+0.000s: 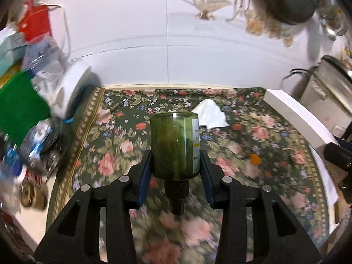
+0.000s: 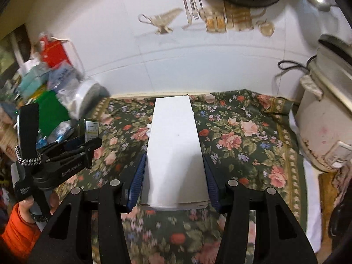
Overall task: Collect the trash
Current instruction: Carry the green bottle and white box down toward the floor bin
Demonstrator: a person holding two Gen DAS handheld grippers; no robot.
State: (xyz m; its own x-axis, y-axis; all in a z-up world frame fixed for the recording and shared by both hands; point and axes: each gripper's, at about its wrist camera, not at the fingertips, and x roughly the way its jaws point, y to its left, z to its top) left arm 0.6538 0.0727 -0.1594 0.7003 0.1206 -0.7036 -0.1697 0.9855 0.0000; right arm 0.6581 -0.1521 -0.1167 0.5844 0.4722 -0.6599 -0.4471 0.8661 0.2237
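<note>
A green glass bottle with a black cap and a white label hangs over the floral cloth, cap end toward the camera. My left gripper is shut on its body, blue pads pressed to both sides. That bottle and the left gripper show at the left of the right wrist view, a hand in an orange sleeve holding the tool. My right gripper is shut on a long white box, seen also as the white box. A crumpled white tissue lies on the cloth.
Clutter is piled at the left: a green bag, a white jar on its side, crushed cans, a red bag. A rice cooker stands at the right. A white tiled wall closes the back.
</note>
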